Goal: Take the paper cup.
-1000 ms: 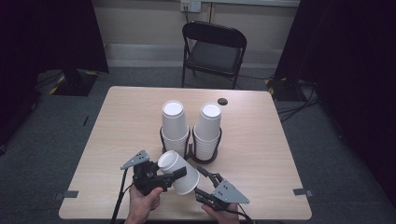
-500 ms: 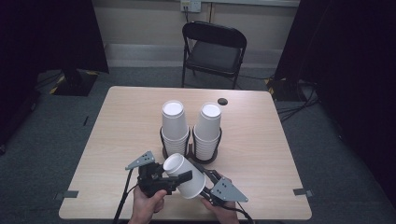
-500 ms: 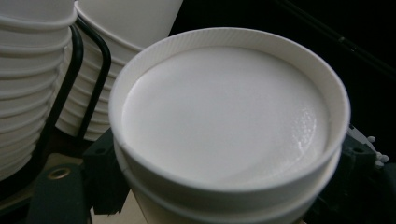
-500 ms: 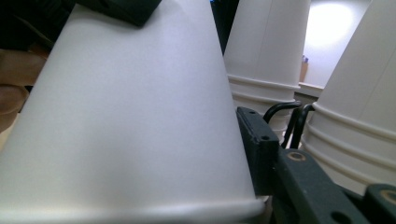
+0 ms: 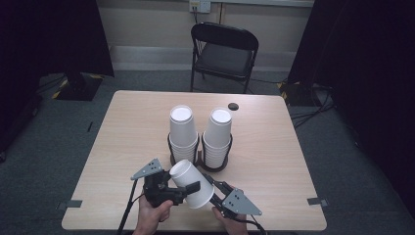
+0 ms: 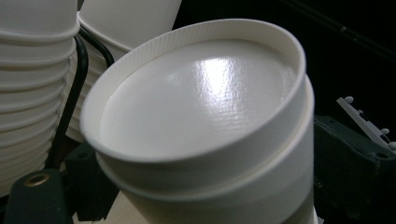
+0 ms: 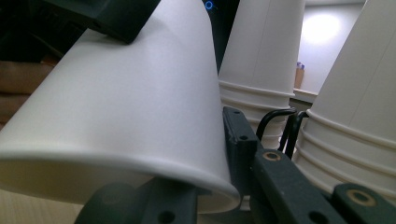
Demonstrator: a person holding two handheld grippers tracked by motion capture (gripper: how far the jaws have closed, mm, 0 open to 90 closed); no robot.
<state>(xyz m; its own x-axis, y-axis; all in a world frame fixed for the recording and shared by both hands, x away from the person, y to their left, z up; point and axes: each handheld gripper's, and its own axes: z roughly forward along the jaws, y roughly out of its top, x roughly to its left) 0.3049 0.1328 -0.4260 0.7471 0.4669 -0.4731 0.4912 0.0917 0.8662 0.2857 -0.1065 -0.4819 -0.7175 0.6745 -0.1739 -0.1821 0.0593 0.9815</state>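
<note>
Apparently midway, I had one paper cup (image 5: 191, 183) at lower centre of the high view, pinched by my left gripper (image 5: 183, 188) and my right gripper (image 5: 211, 188), both stacks (image 5: 200, 134) awaiting above.

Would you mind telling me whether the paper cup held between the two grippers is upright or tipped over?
Tipped. The held cup lies on its side above the table, closed base toward the stacks, wider rim toward the person.

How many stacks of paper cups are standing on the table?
2. A left stack and a right stack stand side by side mid-table in a black wire holder. Separately, nested cups are held tilted between the grippers.
</note>
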